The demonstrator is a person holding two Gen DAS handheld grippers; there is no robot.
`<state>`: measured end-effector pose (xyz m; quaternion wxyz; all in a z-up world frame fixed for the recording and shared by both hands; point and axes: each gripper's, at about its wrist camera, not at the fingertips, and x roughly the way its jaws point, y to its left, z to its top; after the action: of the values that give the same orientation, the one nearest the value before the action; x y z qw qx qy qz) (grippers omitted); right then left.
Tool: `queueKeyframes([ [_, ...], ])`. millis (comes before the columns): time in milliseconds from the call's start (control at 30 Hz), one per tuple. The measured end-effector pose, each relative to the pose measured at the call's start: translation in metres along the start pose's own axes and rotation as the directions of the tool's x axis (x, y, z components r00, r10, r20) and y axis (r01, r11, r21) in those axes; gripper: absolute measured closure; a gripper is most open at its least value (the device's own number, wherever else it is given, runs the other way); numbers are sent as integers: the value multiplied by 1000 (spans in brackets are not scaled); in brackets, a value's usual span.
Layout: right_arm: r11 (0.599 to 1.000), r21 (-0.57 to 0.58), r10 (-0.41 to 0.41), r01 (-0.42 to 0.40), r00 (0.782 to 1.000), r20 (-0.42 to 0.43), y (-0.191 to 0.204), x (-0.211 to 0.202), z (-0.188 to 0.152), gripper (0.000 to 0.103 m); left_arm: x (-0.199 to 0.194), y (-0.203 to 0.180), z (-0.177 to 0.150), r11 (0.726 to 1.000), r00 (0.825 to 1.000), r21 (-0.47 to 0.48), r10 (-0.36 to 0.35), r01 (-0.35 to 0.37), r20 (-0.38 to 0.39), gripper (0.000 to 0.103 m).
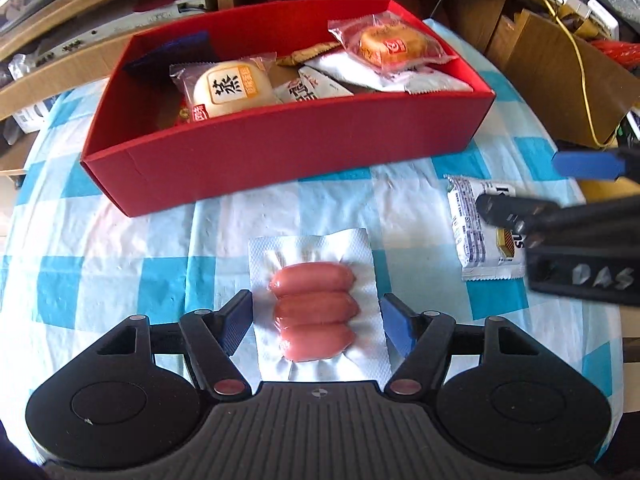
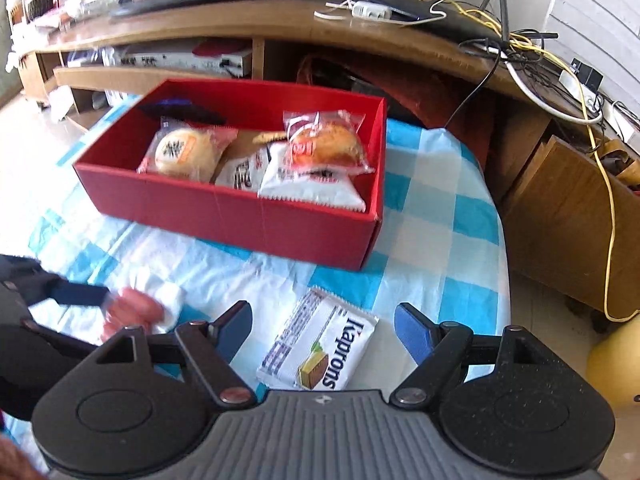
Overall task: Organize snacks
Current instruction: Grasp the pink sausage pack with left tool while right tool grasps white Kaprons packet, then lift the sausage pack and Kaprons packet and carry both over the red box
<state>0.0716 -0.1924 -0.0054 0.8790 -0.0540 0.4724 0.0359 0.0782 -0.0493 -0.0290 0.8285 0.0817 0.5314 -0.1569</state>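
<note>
A clear vacuum pack of three pink sausages [image 1: 316, 312] lies flat on the blue-and-white checked cloth, in front of the red box [image 1: 280, 152]. My left gripper [image 1: 317, 302] straddles it, and both blue pads touch the wrapper's side edges. A white Kaprons wafer pack [image 2: 320, 348] lies on the cloth between the fingers of my right gripper [image 2: 322, 309], which stands open with gaps on both sides of the pack. The box [image 2: 224, 216] holds several wrapped pastries and white sachets. In the right wrist view the sausage pack [image 2: 136, 308] is blurred at the left.
The cloth-covered table [image 2: 440, 240] ends just right of the wafer pack. Behind the box runs a wooden TV stand [image 2: 280, 16] with a router and cables. A cardboard box [image 1: 560, 80] stands at the back right, with a yellow cable over it.
</note>
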Motion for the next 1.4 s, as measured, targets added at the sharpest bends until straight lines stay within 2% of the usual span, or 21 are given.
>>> queueKeyframes([
  [467, 1000, 6, -22, 22, 998, -61, -1, 21, -5, 0, 4, 5, 3, 1000, 1000, -25, -16, 15, -7, 28],
  [633, 999, 33, -2, 6, 995, -97, -7, 33, -8, 0, 6, 5, 4, 1000, 1000, -26, -18, 17, -8, 28],
  [833, 992, 117, 60, -41, 985, -163, -20, 51, -14, 0, 10, 6, 4, 999, 1000, -34, -22, 21, -21, 28],
  [900, 988, 145, 74, -51, 984, -160, -23, 51, -13, 0, 11, 7, 5, 999, 999, -37, -29, 28, -23, 28],
  [1033, 993, 115, 53, -35, 986, -160, -19, 52, -14, 0, 12, 6, 5, 999, 999, -33, -37, 36, -28, 28],
  [1100, 993, 113, 35, -18, 988, -149, -19, 49, -13, 10, 13, 7, 5, 999, 999, -35, -38, 37, -29, 28],
  [1133, 995, 103, 20, -6, 990, -141, -19, 47, -12, 19, 13, 7, 5, 999, 999, -37, -39, 38, -31, 28],
  [1267, 995, 95, 29, -16, 991, -129, -16, 40, -11, 19, 10, 7, 5, 999, 999, -36, -39, 38, -19, 28],
  [1400, 999, 52, 8, -4, 997, -71, -6, 23, -8, 19, 2, 6, 7, 999, 999, -32, -39, 39, 5, 28],
])
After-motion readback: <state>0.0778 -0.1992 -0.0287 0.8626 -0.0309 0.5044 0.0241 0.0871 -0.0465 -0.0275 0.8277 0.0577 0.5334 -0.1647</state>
